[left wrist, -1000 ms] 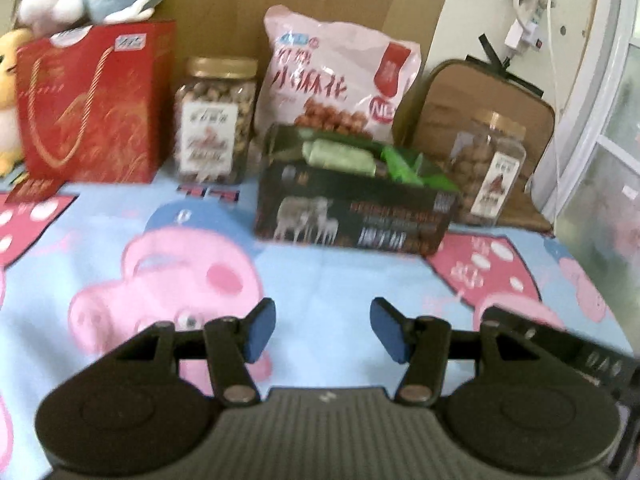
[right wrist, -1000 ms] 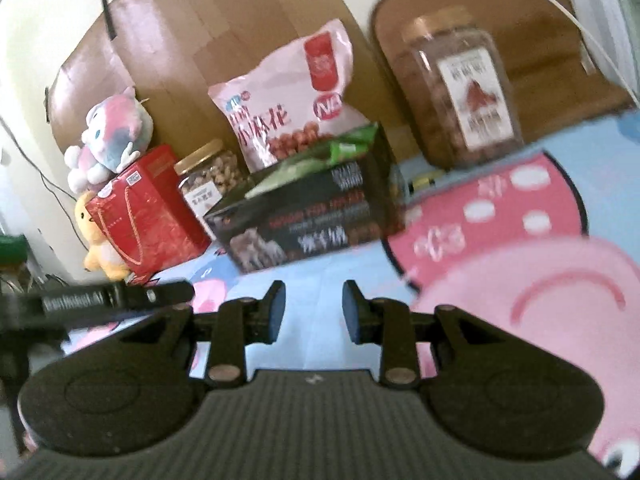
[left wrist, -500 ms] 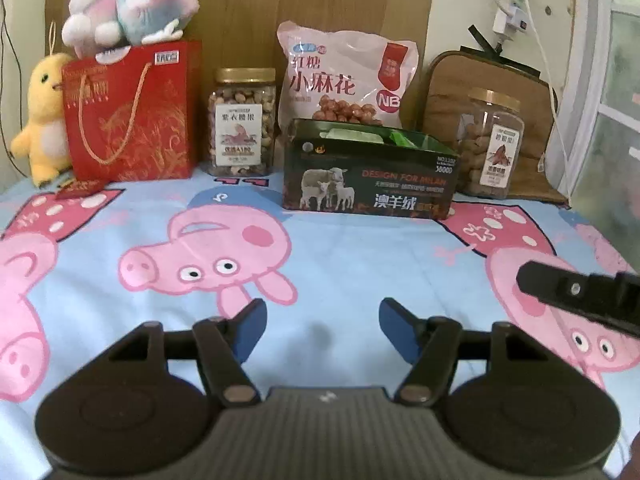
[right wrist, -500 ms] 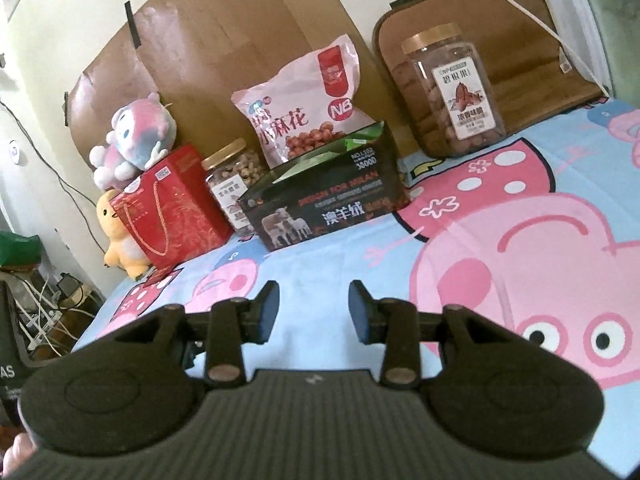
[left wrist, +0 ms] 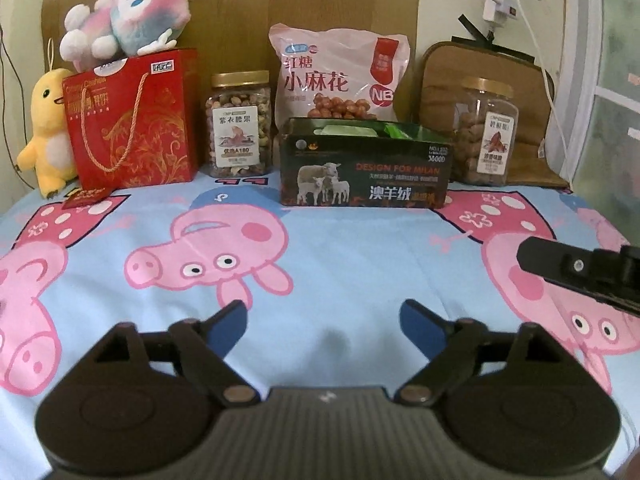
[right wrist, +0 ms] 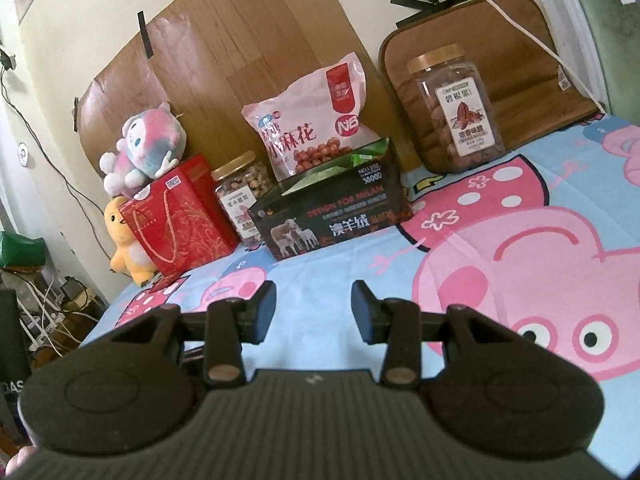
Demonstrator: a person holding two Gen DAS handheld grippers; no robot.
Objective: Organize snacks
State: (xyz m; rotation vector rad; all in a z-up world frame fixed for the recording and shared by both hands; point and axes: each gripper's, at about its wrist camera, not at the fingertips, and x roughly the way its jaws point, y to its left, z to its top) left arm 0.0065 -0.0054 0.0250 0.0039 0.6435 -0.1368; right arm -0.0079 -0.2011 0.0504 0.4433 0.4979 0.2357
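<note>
Right now both grippers hang over the cartoon-pig bedsheet (left wrist: 344, 280) with nothing in them. The left gripper (left wrist: 324, 326) has its blue pads spread wide, and its jaws have just been opening further; only bare sheet lies between the fingers. The right gripper (right wrist: 314, 306) stands partly parted, its jaws having also just been opening a little, again with only sheet between them. In the left wrist view its dark finger shows off to the right of the left fingers.

Well ahead of both pairs of fingertips, the snacks stand in a row along the wooden headboard (left wrist: 240, 20). Straight ahead of the left fingers sits the dark open box (left wrist: 364, 172) printed with sheep, with green packets (left wrist: 352, 131) showing at its top. Just behind it leans the pink snack bag (left wrist: 340, 76). To the left of the box stands a gold-lidded jar of nuts (left wrist: 239, 124), and beyond that a red gift bag (left wrist: 132, 120), with a pink-and-blue plush toy (left wrist: 128, 16) resting on top of it and a yellow plush duck (left wrist: 46, 128) beside it at the far left. To the right of the box stands a second nut jar (left wrist: 486, 132), in front of a brown cushion (left wrist: 480, 60).

From the right gripper the box (right wrist: 332, 216) lies ahead and slightly left of its fingers, the second jar (right wrist: 454, 108) ahead and to the right.
</note>
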